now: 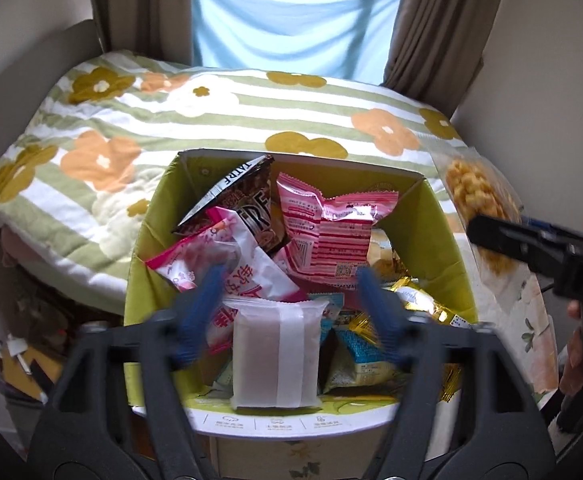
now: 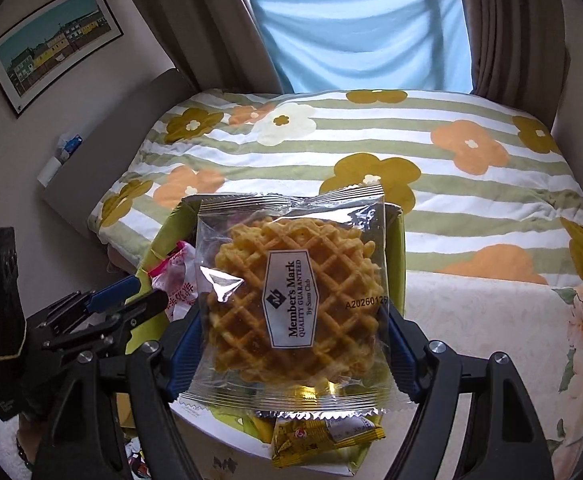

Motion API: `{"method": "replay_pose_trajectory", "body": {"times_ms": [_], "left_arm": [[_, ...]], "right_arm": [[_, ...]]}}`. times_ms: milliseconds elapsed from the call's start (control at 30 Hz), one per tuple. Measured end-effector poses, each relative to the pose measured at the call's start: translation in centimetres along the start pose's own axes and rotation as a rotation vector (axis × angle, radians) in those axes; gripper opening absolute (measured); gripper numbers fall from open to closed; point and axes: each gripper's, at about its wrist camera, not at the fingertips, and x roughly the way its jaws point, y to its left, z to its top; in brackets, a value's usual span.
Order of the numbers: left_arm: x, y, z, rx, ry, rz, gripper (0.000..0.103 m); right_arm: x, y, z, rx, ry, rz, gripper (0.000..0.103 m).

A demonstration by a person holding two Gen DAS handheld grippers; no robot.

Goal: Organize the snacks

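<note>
A: What's the risk right now?

B: The right gripper pinches a clear-wrapped waffle packet by its two side edges only. The film is slick and crinkly, so I judge it could slide out or twist between the blue fingers if it's swung quickly. It hangs over the green cardboard box, so a slip would probably drop it back among the other packets.

A: And the left one?

B: The left gripper is spread wide, holding nothing, hovering low over the near part of the box above a frosted white pouch. The heap is loose: pink packets, a dark packet, gold wrappers. Closing there could catch two at once or tip a neighbour over the rim.

A: How does the waffle look?

B: Golden, round, grid-patterned, intact, under a white "Member's Mark" label. A small yellow packet lies just below it at the box's near edge.
</note>
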Motion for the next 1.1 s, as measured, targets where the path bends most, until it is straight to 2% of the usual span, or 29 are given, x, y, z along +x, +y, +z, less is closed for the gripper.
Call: {"method": "replay_pose_trajectory", "body": {"times_ms": [33, 100, 200, 267, 333, 400, 533, 767, 1100], "left_arm": [[-0.2, -0.1, 0.0, -0.001, -0.009, 0.003, 0.103], [-0.6, -0.1, -0.1, 0.006, -0.034, -0.004, 0.103], [-0.1, -0.1, -0.1, 0.006, -0.012, 0.015, 0.103], [0.4, 0.2, -0.2, -0.014, 0.004, 0.017, 0.103], [0.5, 0.3, -0.4, -0.024, 0.013, 0.012, 0.103], [0.5, 0.3, -0.6, -0.017, 0.014, 0.026, 0.103], [0.4, 0.2, -0.8, -0.008, 0.021, 0.031, 0.103], [-1.7, -0.4, -0.8, 0.032, -0.023, 0.029, 0.103], [-7.7, -3.2, -1.4, 0.091, -0.123, 0.039, 0.103]], "right_arm": [[0.2, -0.2, 0.4, 0.017, -0.001, -0.009, 0.075], [0.7, -0.3, 0.9, 0.039, 0.009, -0.002, 0.077], [2.1, -0.5, 1.7, 0.065, 0.027, 0.023, 0.081], [3.2, -0.9, 2.0, 0.076, 0.002, 0.005, 0.094], [3.1, -1.2, 2.0, 0.082, -0.002, -0.025, 0.095], [2.3, -1.3, 1.5, 0.085, -0.021, -0.009, 0.095], [1.0, -1.3, 0.2, 0.064, -0.021, -0.064, 0.095], [-1.6, -0.8, -0.9, 0.072, -0.053, -0.09, 0.095], [-8.9, 1.3, -2.6, 0.014, -0.191, -0.121, 0.095]]}}
